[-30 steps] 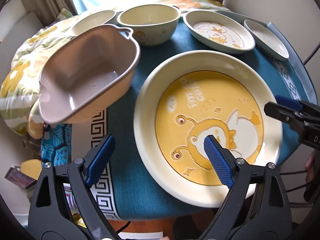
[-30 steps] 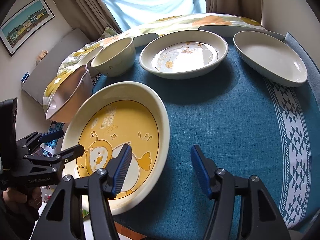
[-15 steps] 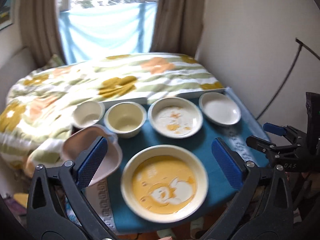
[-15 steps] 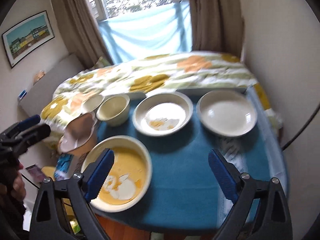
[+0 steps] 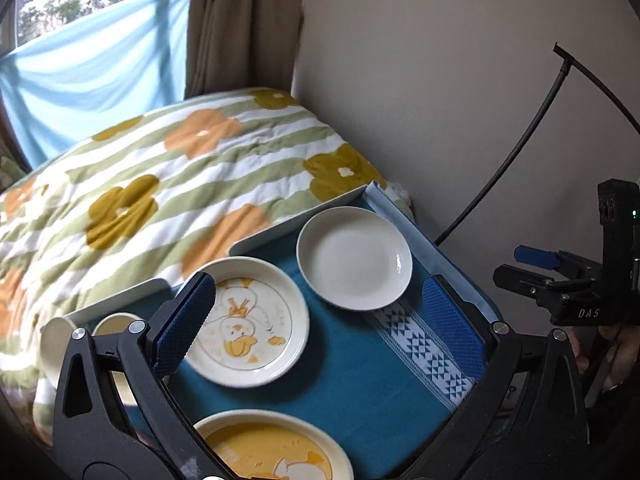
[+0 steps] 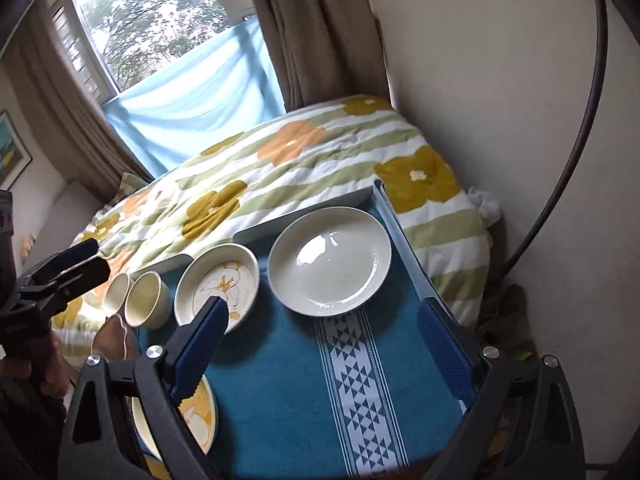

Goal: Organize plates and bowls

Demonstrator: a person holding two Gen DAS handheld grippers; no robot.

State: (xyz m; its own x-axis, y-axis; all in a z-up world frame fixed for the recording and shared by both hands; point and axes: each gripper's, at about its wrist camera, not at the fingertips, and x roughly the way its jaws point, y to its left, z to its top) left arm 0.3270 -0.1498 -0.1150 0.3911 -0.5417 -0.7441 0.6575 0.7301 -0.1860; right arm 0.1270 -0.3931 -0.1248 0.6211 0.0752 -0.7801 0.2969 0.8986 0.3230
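Hands tilt both tools downward over our plain white plate (image 6: 330,260); left hand-held gripper (image 5: 320,320) and right hand-held gripper (image 6: 324,348), jaws just opened wide, grasp nothing; duck plate (image 5: 244,320) sits beside that plate.

Left gripper (image 5: 316,328) above table (image 5: 340,384), jaws wide, nothing held.
Duck plate (image 5: 256,332) just beside left finger; plain white plate (image 5: 354,258) beyond fingers, between them; yellow plate (image 5: 276,448) below, between finger bases. Right gripper (image 5: 532,266) right of fingers.
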